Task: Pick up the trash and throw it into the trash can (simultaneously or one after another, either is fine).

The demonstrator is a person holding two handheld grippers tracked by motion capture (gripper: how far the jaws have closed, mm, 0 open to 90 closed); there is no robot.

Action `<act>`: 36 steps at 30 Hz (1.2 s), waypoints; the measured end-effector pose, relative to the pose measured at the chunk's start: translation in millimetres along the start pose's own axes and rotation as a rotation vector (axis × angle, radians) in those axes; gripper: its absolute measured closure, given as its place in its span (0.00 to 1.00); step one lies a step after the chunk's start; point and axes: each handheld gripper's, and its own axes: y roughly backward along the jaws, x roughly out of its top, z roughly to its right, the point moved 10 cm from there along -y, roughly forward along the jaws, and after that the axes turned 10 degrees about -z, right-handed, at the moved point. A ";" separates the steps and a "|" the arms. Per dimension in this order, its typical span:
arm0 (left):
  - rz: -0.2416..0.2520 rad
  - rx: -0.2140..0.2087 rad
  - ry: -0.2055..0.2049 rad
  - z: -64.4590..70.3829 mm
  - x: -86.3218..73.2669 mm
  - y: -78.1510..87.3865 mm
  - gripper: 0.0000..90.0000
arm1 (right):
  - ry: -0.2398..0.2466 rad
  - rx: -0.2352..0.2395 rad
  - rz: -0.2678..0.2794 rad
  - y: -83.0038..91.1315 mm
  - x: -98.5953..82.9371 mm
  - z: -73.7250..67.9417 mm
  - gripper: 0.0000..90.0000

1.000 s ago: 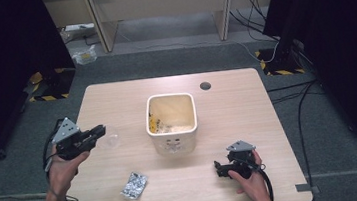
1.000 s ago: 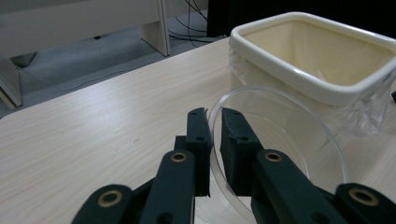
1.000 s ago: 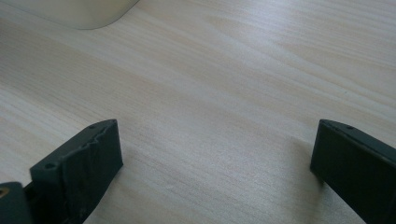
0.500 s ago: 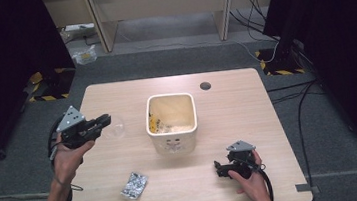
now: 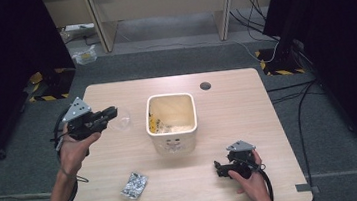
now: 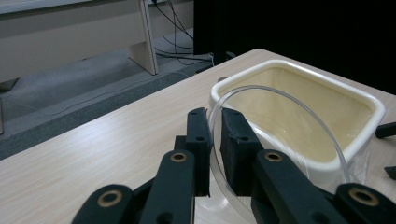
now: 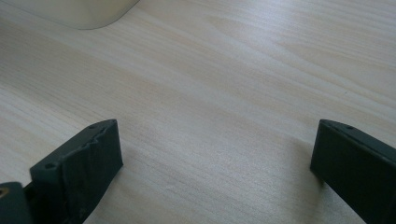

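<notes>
I had lifted my left gripper (image 6: 212, 154), pinched on the clear cup's (image 6: 280, 121) rim, toward the bin (image 6: 327, 107) ahead, apparently to drop it, while my right gripper (image 7: 212, 163) lay wide open, empty.

No readable text, label or number was found; the cream bin (image 5: 172, 122) had a dark mark on its near wall (too blurred).

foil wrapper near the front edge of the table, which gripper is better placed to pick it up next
Right, probably. The right gripper rests low on the table with its jaws wide open and nothing between them. The left gripper is shut on a clear plastic cup beside the cream bin, farther from the foil wrapper.
</notes>
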 end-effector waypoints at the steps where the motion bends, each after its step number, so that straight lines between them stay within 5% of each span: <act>1: -0.001 -0.002 -0.008 2.1 4.6 -1.4 0.91 | 0.000 0.000 0.000 0.0 0.0 0.0 0.02; 26: -0.055 -0.068 -0.063 18.3 42.2 -18.2 0.91 | 0.004 0.000 0.000 -0.1 0.0 0.3 0.02; 36: -0.042 -0.095 -0.076 31.2 59.2 -25.1 0.91 | 0.003 0.000 0.002 -0.1 0.2 0.3 0.02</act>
